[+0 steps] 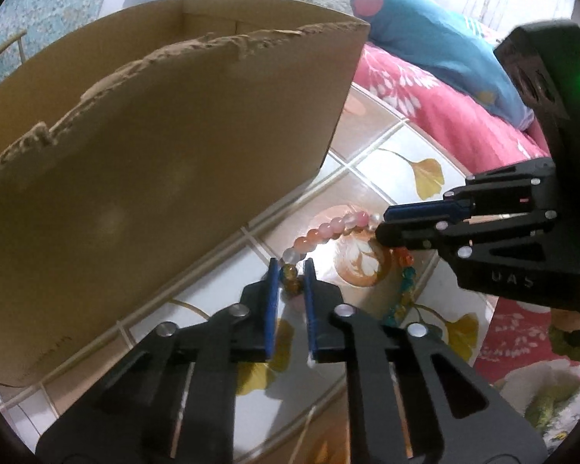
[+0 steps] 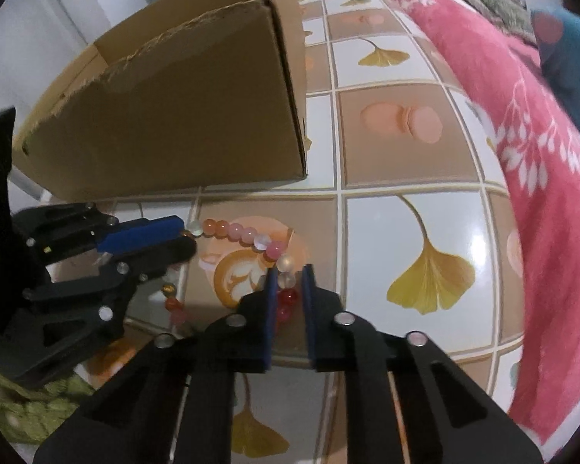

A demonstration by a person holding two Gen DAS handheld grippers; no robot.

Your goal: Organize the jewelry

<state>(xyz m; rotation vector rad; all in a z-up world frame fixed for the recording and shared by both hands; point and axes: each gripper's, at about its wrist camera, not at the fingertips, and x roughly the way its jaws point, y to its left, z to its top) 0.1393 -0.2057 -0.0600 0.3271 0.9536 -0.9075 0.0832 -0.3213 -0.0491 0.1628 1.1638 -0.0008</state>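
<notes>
**A:** What is nearest to you in the frame?

**B:** At the bottom centre of the left wrist view, my left claw (image 1: 292, 270) is clenched on amber beads of a beaded bracelet (image 1: 330, 228). My other claw, the right one (image 1: 381, 224), comes in from the right edge and is clamped on the pale end of the same strand.

**A:** And where does the bracelet lie?

**B:** It rests on a glossy tablecloth (image 2: 406, 154) printed with tiles, yellow leaves and a coffee cup. Pink and peach beads arc between my two claws.

**A:** Further back?

**B:** A cardboard box (image 1: 154, 154) with a torn top edge fills the upper left, just behind the bracelet. At upper right, a pink floral blanket (image 1: 437, 116) and a blue pillow (image 1: 444, 50).
</notes>
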